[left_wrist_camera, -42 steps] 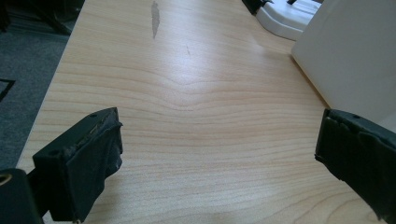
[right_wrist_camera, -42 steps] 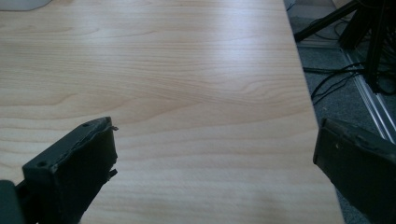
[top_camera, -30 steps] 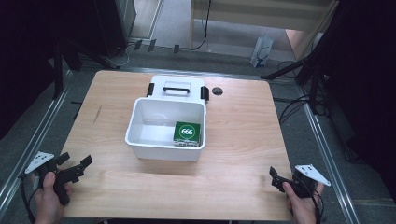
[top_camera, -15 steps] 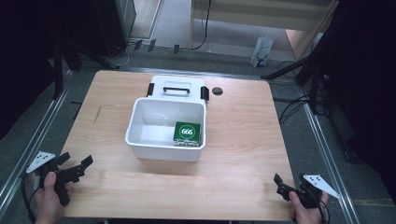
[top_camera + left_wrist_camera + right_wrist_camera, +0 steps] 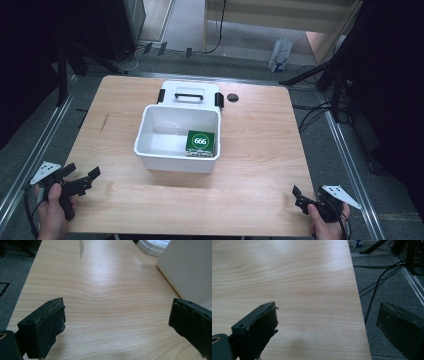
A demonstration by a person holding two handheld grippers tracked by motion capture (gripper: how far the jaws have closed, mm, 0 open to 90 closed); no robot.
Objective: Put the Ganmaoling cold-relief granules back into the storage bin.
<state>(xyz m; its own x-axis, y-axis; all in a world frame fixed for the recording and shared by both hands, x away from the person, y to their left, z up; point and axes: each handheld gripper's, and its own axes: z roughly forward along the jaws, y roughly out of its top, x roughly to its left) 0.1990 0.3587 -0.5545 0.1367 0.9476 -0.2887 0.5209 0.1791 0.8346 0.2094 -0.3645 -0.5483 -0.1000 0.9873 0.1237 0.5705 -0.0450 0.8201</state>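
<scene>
Idle stance: left gripper and right gripper spread, empty, at near corners. Green pack in bin; lid behind. Next likely: reach for lid.

Each black hand-held gripper carries a grey three-cornered plate.

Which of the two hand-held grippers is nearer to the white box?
Left. The left hand-held gripper sits just off the white box's near-left corner; the right hand-held gripper is farther, at the table's near-right edge.
</scene>
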